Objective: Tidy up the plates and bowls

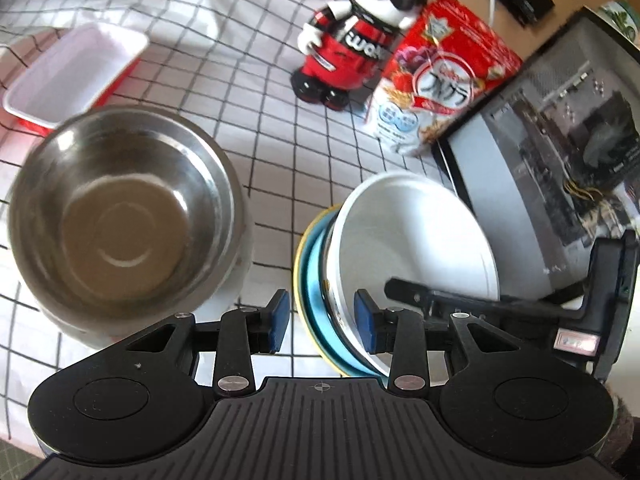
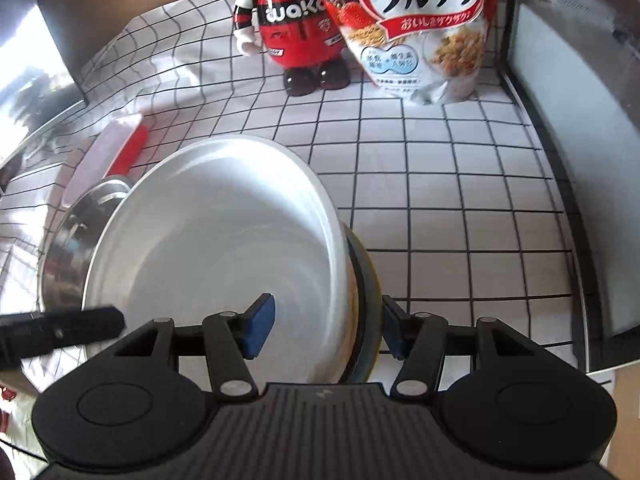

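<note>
Stacking is in hand: both grippers, left (image 1: 322, 322) and right (image 2: 326, 328), straddle the tilted white bowl (image 2: 216, 236) and plates (image 1: 314, 280), jaws spread, apparently not pinching. Next, I judge, close and settle the stack flat beside the steel bowl (image 1: 124, 216).

Two bowls: one steel bowl (image 1: 120, 216) and one white bowl (image 1: 412, 248). Under the white bowl, a stack of plates (image 1: 316, 280); two rims show, one blue and one yellow, though the exact number is hard to tell. One red tray (image 1: 76, 76), one toy figure (image 1: 352, 36), one cereal bag (image 1: 444, 76). Two hand-held grippers (image 1: 320, 320) (image 2: 328, 328).
</note>
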`<state>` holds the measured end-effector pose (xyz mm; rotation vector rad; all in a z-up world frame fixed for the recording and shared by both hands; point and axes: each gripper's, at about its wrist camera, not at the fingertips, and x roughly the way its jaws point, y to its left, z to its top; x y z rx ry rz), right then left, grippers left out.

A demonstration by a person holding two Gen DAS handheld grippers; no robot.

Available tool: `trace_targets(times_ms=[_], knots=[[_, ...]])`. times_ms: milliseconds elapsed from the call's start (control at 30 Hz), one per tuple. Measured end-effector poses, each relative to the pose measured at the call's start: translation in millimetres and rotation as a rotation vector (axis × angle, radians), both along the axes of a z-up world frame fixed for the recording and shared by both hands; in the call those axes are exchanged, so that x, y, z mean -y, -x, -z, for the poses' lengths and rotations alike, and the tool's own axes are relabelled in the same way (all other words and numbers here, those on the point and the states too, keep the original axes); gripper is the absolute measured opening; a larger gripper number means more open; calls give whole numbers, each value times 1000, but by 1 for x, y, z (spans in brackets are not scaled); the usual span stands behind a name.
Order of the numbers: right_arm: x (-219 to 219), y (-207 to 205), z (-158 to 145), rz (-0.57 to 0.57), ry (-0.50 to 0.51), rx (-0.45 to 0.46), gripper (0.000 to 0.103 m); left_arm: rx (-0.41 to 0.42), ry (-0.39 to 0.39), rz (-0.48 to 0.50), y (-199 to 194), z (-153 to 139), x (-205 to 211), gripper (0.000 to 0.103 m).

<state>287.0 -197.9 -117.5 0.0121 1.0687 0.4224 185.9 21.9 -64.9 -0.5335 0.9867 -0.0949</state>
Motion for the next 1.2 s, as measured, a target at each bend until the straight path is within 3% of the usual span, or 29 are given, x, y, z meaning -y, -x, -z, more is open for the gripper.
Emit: trace_targets(times_ms=[167,333,400,567,800,900,1033,1200], knots=[[10,-4,7,-35,-56,-27,56,-2,-53,-72,2,-8,5,39],[10,-3,7,-95,-70,32,56,-28,-179,-77,-11,-10,25,39],[11,-3,6,-110,-80,56,56,-30,-193,-78,-15,-6,28,39],[13,-10,9,-122,-76,29,56,-66,-150,-86,-17,1,31,39],[22,7,-14,-194,-27,176,56,31,-137,-149,-2,-19,22,37],[25,5,-19,-160,-31,177,56,62,-145,-152,-3,-26,19,25],[28,10,-46,-136,-45,265,56,111,-99,-103,-2,-31,13,15],[8,5,-88,-169,-35,313,58,149,-34,-122,8,-39,-9,14]])
